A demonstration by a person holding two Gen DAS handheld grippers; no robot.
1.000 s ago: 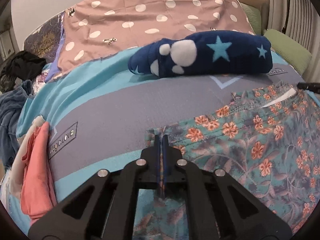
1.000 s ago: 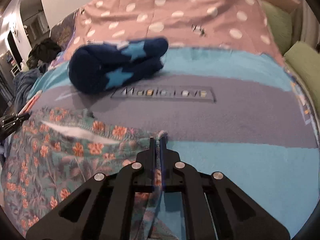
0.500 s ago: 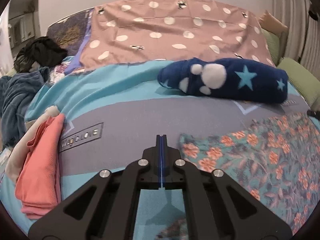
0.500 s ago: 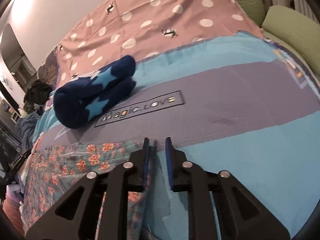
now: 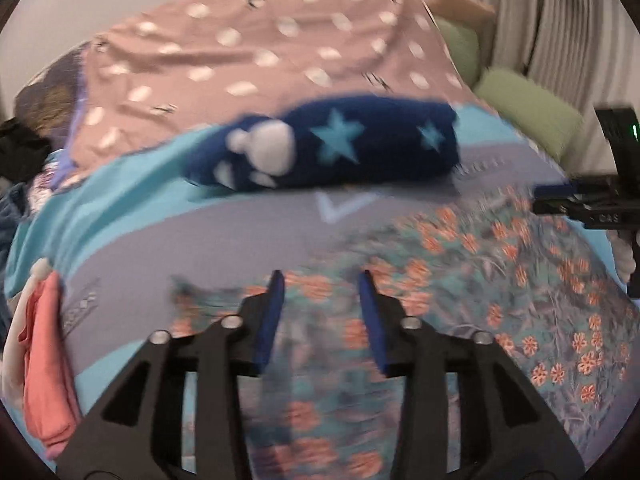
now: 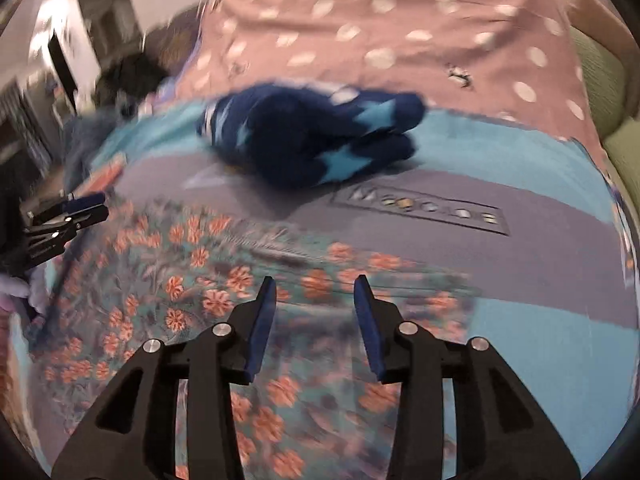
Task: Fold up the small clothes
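A teal garment with orange flowers point(image 5: 500, 288) lies spread on the bed's grey and blue cover; it also shows in the right wrist view point(image 6: 192, 280). My left gripper point(image 5: 320, 280) is open and empty above the garment's left part. My right gripper point(image 6: 315, 282) is open and empty above its right part. Each gripper shows in the other's view: the right one point(image 5: 560, 200) at the garment's far right edge, the left one point(image 6: 76, 208) at its far left edge. Both views are blurred.
A rolled navy blanket with stars point(image 5: 360, 148) lies behind the garment, also in the right wrist view point(image 6: 312, 140). A pink dotted sheet point(image 5: 260, 52) covers the back. Folded pink clothes point(image 5: 44, 360) sit at the left edge. Green pillows point(image 5: 528, 112) lie at the right.
Both grippers have let go of the floral garment's corners and opened wide. They have moved inward over the garment, which now lies flat.
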